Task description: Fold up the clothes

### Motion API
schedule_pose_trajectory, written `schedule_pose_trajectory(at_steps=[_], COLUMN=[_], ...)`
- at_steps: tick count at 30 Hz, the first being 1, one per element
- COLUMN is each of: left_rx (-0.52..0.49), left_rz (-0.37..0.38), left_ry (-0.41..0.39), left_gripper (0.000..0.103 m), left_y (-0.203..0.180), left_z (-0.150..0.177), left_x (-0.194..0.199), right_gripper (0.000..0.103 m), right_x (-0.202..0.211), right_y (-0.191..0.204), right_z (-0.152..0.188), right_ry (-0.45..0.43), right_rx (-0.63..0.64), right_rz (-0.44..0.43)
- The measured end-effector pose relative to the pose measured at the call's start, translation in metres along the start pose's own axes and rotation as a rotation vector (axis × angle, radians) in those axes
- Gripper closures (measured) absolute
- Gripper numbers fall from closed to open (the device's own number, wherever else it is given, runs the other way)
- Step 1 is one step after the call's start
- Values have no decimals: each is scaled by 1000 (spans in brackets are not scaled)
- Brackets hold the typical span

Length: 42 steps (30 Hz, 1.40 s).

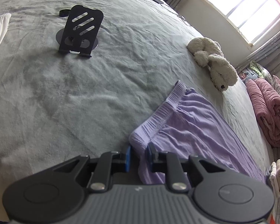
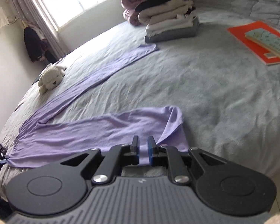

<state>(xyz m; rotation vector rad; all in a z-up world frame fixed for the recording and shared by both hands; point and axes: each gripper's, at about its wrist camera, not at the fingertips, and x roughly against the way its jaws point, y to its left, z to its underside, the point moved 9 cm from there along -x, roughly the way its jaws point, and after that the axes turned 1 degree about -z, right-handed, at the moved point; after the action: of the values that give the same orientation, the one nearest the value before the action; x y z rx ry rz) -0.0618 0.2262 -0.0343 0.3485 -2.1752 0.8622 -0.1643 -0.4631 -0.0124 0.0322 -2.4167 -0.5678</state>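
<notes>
— Where are the purple trousers (image 2: 69, 136) right now?

— Spread across the grey bed (image 2: 205, 97), straight ahead of both tools. The left gripper (image 1: 138, 158) has the corner of the waistband (image 1: 158, 115) bunched between its blue pads – jaws narrow, clamped on the cloth. I'd say it pins that end so the garment doesn't slide while the other end is worked.

— And the right gripper (image 2: 143, 152)?

— It sits low over the hem end of the near leg, which is doubled back just ahead of it and to its right. Its jaws stand narrow with purple fabric running between them, but whether the pads actually press on it I cannot tell. The far leg trails away ahead and to its left, its hem near the stack of folded clothes (image 2: 169, 20).

— Why there?

— Probably so finished pieces join that stack; this pair isn't folded yet, by my reckoning.

— Any boxes or baskets?

— None that I can see. Only loose things on the bed: a black phone stand (image 1: 78, 33) well ahead of the left gripper, a plush dog (image 1: 212, 61) ahead to its right, and an orange book (image 2: 255, 41) with a smaller one on top, ahead to the right of the right gripper.
</notes>
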Motion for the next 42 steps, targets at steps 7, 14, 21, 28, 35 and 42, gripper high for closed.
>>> schedule_pose_trajectory(at_steps=[7,14,21,28,35,42], left_rx=[-6,-6,-17,-11,-17,-19], left_rz=[-2,-3,-5,-1,-7,-7], left_ry=[-1,0,-1,5,0,0], left_gripper=[85,84,85,85,84,85], left_y=[-2,0,-3,-1,-2,-3], left_z=[0,0,0,0,0,1], left_x=[-1,-2,-2,-3,-3,-3], right_gripper=[63,102,102,53,101,101], right_x=[-5,-16,-32,-18,-25,-22], right_y=[-32,-29,-47,-52,-44,-39], right_z=[-9,-20,-41,-20,-10,-36], right_ry=[-42,-91,-35,-74,-44,-75], right_rx=[-110,-12,50,-174,-85,93], right_rz=[44,163,224,58,127,240])
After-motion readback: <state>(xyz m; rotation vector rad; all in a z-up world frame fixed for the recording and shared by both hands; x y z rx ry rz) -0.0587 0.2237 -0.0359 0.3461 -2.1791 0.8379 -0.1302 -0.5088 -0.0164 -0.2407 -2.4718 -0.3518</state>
